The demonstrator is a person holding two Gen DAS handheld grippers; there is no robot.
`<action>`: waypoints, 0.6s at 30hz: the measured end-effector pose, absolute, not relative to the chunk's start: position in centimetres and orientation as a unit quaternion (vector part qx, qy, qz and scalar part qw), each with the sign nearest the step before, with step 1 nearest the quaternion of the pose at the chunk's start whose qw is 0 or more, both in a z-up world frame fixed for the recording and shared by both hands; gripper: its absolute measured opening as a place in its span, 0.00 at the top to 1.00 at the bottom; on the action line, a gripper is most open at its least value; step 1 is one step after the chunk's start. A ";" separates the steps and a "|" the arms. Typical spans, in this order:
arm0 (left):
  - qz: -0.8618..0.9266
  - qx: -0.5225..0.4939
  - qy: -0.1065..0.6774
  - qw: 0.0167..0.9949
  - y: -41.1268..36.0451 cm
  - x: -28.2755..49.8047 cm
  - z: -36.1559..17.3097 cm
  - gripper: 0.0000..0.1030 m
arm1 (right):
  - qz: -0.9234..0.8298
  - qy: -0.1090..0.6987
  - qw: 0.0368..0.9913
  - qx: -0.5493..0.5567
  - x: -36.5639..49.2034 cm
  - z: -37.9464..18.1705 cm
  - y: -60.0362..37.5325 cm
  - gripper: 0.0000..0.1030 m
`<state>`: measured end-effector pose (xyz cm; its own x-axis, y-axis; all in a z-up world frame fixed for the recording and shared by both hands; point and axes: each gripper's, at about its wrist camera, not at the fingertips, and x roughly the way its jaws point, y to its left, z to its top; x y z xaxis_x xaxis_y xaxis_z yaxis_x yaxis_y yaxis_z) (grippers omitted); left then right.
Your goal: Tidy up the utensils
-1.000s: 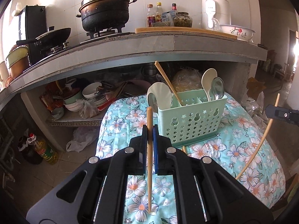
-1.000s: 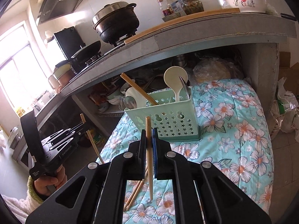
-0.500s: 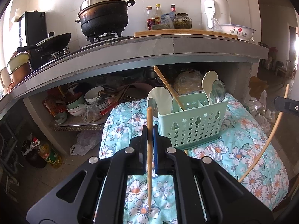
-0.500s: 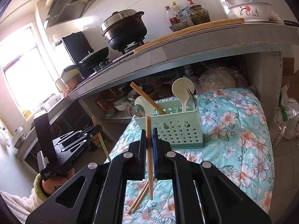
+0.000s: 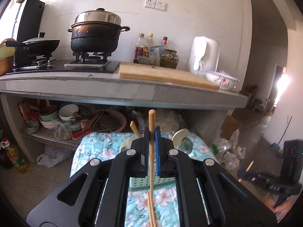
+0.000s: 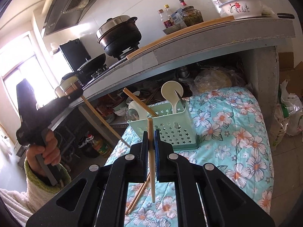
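Standing upright, both clamped chopsticks (image 5: 151, 151) (image 6: 151, 151)

Left wrist cam: looks fwd along its fingers, faces counter (image 5: 121, 92). Right wrist cam: looks fwd, low, close to green utensil basket (image 6: 170, 124). Both share basket, floral quilt (image 6: 236, 132), stove pot (image 5: 96, 36).

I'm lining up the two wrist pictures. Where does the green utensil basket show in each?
Left wrist: the basket is low in the middle, mostly hidden behind the claw, only a patch showing between its arms.
Right wrist: the basket stands in full view at centre, just above the claw.
Shared landmark: the black pot.
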<state>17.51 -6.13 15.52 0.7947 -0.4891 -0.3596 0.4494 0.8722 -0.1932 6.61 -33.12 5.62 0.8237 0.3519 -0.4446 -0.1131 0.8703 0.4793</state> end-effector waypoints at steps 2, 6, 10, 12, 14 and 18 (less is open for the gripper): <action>-0.258 -0.071 0.181 0.946 -6.1 18.0 16.9 0.95 | 0.122 0.270 0.928 0.225 6.5 5.4 -33.6 0.94; -0.259 -0.100 0.151 0.949 -6.8 19.5 18.5 0.95 | 0.119 0.272 0.927 0.230 6.5 5.0 -34.3 0.94; -0.254 -0.120 0.138 0.950 -7.9 21.6 18.2 0.95 | 0.117 0.274 0.925 0.235 6.5 4.7 -34.8 0.94; -0.246 -0.122 0.137 0.952 -8.6 22.8 17.7 0.95 | 0.116 0.276 0.925 0.236 6.5 4.5 -35.0 0.94; -0.236 -0.125 0.143 0.953 -9.3 24.1 16.8 0.95 | 0.114 0.277 0.924 0.236 6.6 4.4 -35.1 0.94; -0.217 -0.122 0.157 0.956 -10.5 26.4 14.4 0.95 | 0.111 0.279 0.924 0.236 6.5 4.2 -35.5 0.94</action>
<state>26.36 -10.45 14.43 0.8567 -0.4526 -0.2475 0.3761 0.8764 -0.3009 6.55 -35.49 4.25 0.8202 0.3369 -0.4625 -0.0733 0.8635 0.4989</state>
